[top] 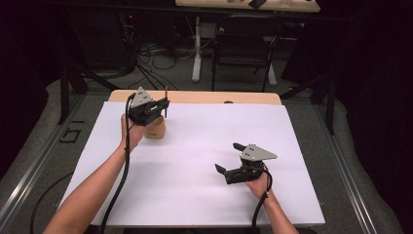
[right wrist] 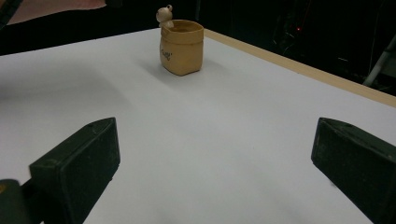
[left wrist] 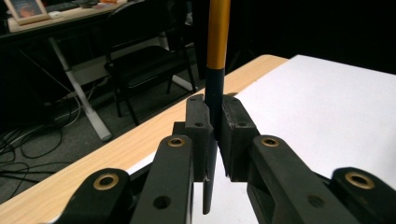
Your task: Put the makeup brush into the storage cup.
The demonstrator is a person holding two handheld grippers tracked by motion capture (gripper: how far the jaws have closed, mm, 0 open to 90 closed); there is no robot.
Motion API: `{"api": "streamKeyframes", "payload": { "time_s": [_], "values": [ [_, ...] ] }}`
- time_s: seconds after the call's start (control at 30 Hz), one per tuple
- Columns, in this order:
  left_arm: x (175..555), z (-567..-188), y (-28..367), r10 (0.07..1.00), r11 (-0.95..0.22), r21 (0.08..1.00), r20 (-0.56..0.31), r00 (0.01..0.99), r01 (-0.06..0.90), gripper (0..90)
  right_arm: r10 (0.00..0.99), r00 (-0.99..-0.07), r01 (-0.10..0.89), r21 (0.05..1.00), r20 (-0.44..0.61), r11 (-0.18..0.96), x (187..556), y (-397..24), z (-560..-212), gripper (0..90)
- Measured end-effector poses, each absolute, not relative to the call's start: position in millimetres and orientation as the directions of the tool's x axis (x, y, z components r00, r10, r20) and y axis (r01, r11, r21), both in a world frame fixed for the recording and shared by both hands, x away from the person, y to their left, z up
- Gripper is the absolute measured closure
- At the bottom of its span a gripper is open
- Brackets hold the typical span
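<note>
My left gripper is shut on a pen with a yellow upper barrel and a dark lower part; the pen stands upright between the pads and pokes out below them. From above, the left gripper hovers just over a tan sack-shaped pot at the sheet's far left. That pot carries a small bear figure on its rim and looks empty inside. My right gripper rests low over the sheet at the near right, open with nothing between its jaws.
A white sheet covers most of the wooden table. Beyond the far edge stand a black folding chair, a white desk leg and loose cables on the floor.
</note>
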State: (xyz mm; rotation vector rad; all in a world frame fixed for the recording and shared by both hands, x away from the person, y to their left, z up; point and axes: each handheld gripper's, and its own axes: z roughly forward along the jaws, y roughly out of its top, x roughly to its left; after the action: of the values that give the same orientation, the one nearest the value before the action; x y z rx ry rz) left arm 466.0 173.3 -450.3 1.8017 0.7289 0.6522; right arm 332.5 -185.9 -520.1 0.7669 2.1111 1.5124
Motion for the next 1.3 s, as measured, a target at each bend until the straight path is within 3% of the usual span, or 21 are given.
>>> {"api": "streamKeyframes", "payload": {
  "time_s": [1.3],
  "values": [
    [486.4, -482.0, 189.1, 0.813, -0.283, 0.91, 0.06, 0.579, 0.303, 82.7, 0.659, -0.752, 0.179, 0.95, -0.036, 0.256, 331.7, -188.2, -518.3, 1.6]
  ]
}}
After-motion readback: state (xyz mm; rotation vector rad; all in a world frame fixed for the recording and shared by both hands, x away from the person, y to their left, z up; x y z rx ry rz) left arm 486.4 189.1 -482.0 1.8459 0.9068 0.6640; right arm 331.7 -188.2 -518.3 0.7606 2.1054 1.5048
